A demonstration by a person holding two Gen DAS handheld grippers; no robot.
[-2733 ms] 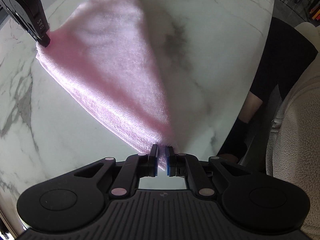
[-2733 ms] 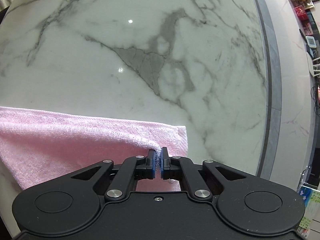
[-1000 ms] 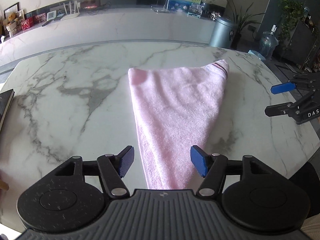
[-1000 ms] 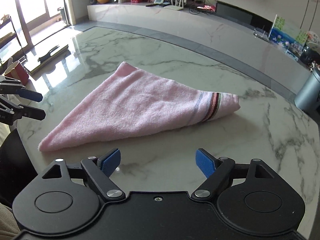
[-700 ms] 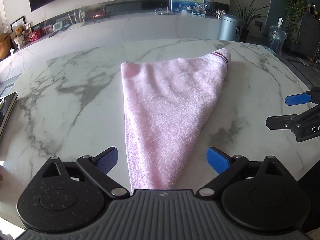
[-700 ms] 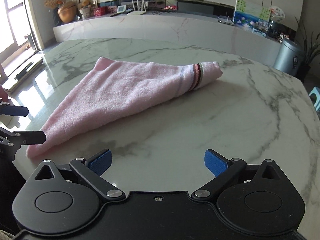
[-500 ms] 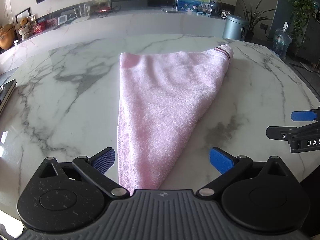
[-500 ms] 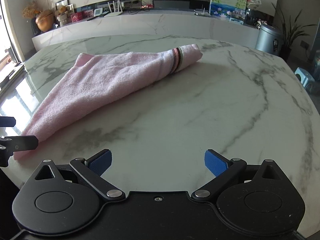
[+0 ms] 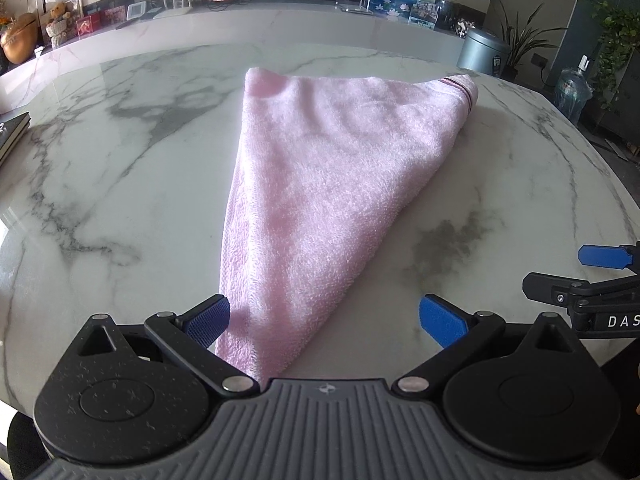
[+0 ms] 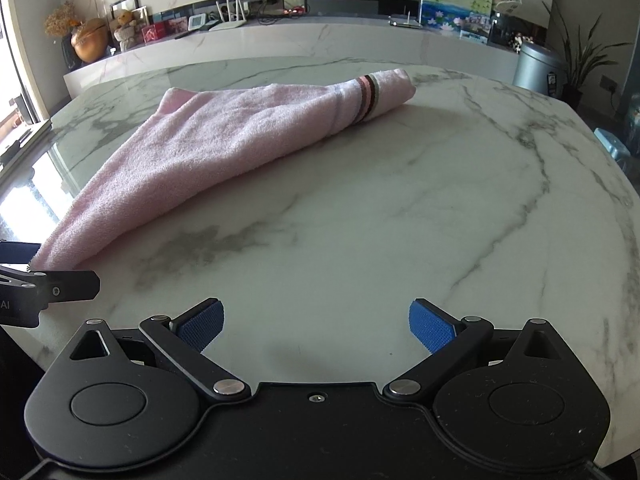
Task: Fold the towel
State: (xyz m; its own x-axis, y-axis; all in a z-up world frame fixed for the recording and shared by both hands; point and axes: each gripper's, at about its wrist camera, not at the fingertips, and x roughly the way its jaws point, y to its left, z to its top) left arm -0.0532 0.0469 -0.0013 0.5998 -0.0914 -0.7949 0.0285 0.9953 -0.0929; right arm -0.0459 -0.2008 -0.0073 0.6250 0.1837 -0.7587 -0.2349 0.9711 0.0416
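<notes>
A pink towel (image 9: 328, 184) lies folded on the marble table (image 9: 120, 208), wide at the far end and tapering to a narrow tip near me. Its striped end (image 10: 370, 98) points to the far right. My left gripper (image 9: 324, 318) is open wide, low over the near tip. The tip lies between the jaws, close to the left pad (image 9: 208, 316), and neither pad presses on it. My right gripper (image 10: 314, 326) is open over bare marble to the right of the towel, with nothing between its fingers. It also shows in the left wrist view as the right gripper (image 9: 576, 276) at the right edge.
A dark book (image 9: 12, 132) lies at the table's left edge. Behind the table runs a low marble shelf (image 10: 280, 40) with several small items. A grey bin (image 10: 538, 68), a water bottle (image 9: 572, 92) and a blue stool (image 10: 612, 144) stand on the floor at the right.
Both grippers, earlier shut on towel corners, have let go and now stand open. Over the last second both sank toward the table, and the left jaws spread wider around the towel's tip.
</notes>
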